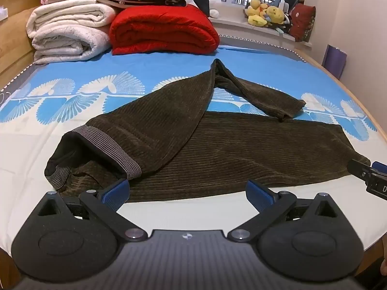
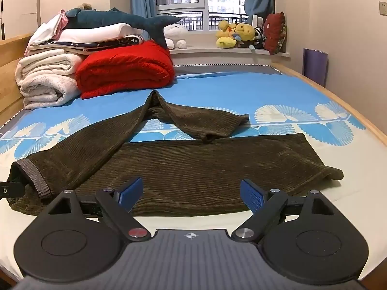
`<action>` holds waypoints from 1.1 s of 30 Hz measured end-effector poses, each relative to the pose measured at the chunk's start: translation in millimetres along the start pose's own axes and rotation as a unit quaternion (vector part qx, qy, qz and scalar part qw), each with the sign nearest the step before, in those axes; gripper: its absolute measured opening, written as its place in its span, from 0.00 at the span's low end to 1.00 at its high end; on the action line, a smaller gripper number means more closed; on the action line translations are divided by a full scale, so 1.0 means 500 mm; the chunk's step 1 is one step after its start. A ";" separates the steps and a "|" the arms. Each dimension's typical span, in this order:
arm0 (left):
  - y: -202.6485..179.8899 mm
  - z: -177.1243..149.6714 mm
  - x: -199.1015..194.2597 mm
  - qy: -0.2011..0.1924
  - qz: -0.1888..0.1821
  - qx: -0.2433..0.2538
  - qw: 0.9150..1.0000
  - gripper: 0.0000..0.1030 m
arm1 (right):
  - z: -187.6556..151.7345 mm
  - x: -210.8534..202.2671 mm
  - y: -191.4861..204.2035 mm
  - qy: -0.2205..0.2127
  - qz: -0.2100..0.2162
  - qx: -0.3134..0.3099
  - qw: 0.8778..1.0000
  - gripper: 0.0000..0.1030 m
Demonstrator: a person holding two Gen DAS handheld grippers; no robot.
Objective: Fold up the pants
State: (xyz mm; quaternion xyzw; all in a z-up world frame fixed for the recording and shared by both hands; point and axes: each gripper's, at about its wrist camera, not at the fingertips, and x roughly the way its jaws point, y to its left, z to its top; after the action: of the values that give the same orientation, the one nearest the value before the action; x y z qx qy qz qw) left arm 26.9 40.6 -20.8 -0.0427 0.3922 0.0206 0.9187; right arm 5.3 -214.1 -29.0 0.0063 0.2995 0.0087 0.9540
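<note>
Dark brown corduroy pants (image 1: 193, 149) lie on the bed, waistband with grey ribbed band (image 1: 116, 149) at the left. One leg runs flat to the right; the other leg (image 1: 254, 91) is bent back in a peak. My left gripper (image 1: 187, 193) is open, just in front of the near edge by the waistband. My right gripper (image 2: 191, 193) is open over the near edge of the flat leg (image 2: 205, 169). It shows in the left wrist view (image 1: 370, 176) near the leg's cuff. The left gripper (image 2: 9, 189) shows by the waistband (image 2: 33, 176).
The bed sheet (image 1: 72, 111) is blue and white. Folded white blankets (image 1: 65, 31) and a red quilt (image 1: 162, 29) are stacked at the far left. Plush toys (image 1: 266, 12) sit on the window sill. The wooden bed frame (image 2: 338, 96) runs along the right.
</note>
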 end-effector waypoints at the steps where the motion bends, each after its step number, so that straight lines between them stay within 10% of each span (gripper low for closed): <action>1: 0.001 0.000 0.001 0.001 0.000 -0.001 1.000 0.99 | -0.001 -0.002 0.001 0.000 0.000 -0.001 1.000 0.86; 33: 0.005 0.003 0.002 0.011 -0.004 -0.007 1.000 0.99 | -0.009 0.014 0.016 -0.001 -0.001 -0.022 1.000 0.86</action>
State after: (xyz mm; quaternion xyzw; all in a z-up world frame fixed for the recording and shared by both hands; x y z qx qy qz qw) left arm 28.4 43.5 -20.7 -0.0506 0.4017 0.0189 0.9142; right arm 8.4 -205.9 -36.9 -0.0147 0.2978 0.0142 0.9544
